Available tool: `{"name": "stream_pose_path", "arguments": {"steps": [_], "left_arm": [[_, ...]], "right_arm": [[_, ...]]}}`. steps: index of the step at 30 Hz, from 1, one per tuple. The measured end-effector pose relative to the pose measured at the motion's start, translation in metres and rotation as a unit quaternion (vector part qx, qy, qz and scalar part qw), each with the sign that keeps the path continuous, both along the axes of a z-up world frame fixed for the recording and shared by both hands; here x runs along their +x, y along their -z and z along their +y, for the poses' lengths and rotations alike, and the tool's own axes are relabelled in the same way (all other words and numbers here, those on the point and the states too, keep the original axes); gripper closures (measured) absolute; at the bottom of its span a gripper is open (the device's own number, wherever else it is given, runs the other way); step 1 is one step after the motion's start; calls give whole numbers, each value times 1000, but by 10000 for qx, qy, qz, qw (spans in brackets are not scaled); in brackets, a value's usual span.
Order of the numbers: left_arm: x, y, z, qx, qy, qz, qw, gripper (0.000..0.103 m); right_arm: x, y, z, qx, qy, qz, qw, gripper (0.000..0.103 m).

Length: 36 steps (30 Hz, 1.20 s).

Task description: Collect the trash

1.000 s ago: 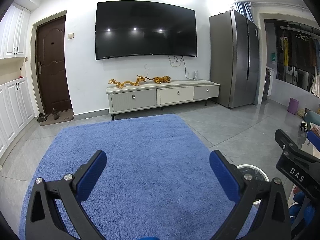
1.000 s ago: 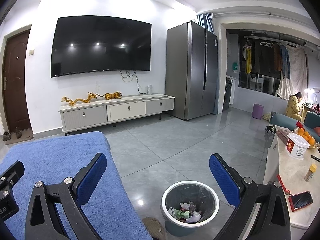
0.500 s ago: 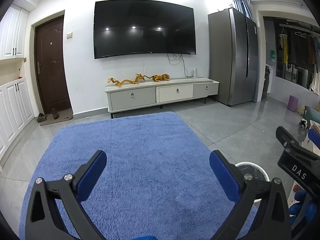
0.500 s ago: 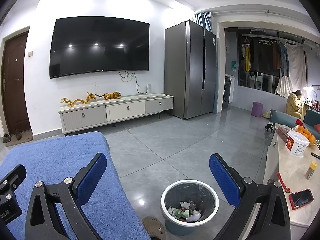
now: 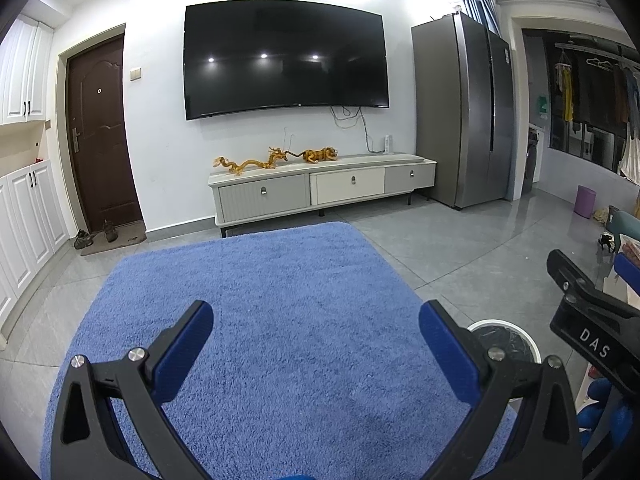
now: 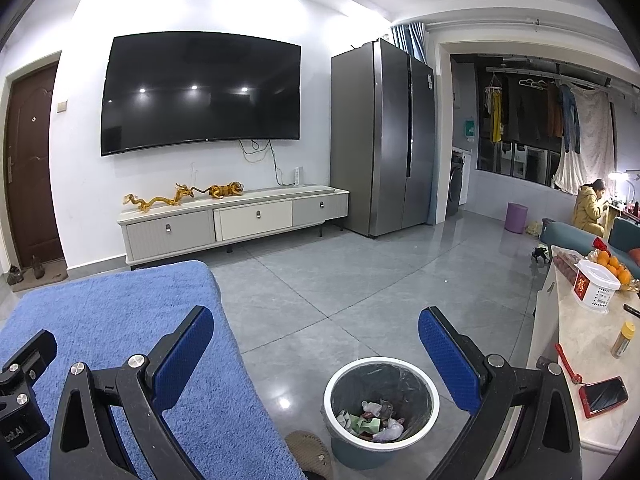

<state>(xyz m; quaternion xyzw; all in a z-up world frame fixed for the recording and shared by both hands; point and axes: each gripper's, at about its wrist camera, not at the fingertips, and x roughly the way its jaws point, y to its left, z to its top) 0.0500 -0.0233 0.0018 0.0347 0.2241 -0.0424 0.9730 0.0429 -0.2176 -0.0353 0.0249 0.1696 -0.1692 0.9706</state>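
The left gripper [image 5: 316, 344] is held up over the blue rug [image 5: 280, 320] with its two blue fingers [image 5: 184, 352] spread wide apart and nothing between them. The right gripper [image 6: 316, 344] is spread wide too, and it holds nothing. Down on the gray floor [image 6: 360, 280], between the right gripper's fingers and a bit toward the right one, stands the trash bin [image 6: 380, 404]. It is round with a white rim and a dark bag inside. Trash [image 6: 372, 420] lies at the bottom of it: crumpled white, green and red bits. The bin stands just beside the edge of the rug, and a brown slipper [image 6: 308, 452] lies near it on the floor. In the left view only the bin's white rim [image 5: 504, 340] peeks out behind the right finger. To the right is a pale table [image 6: 580, 340] with a red phone [image 6: 604, 394], a small bottle [image 6: 622, 338] and a white box [image 6: 596, 290] on it. Far back, a big black TV [image 5: 284, 56] hangs on the wall over a long low cabinet [image 5: 320, 188], next to a gray fridge [image 5: 464, 108].
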Motion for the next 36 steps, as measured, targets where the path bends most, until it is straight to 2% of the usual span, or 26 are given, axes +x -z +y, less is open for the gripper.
{"name": "stream_pose_path", "arguments": {"steps": [36], "left_arm": [[-13,-7,3,70,-34,-191,9998,0]], "right_arm": [[-11,-1,-1,-8,-1,-47,10000,0]]}}
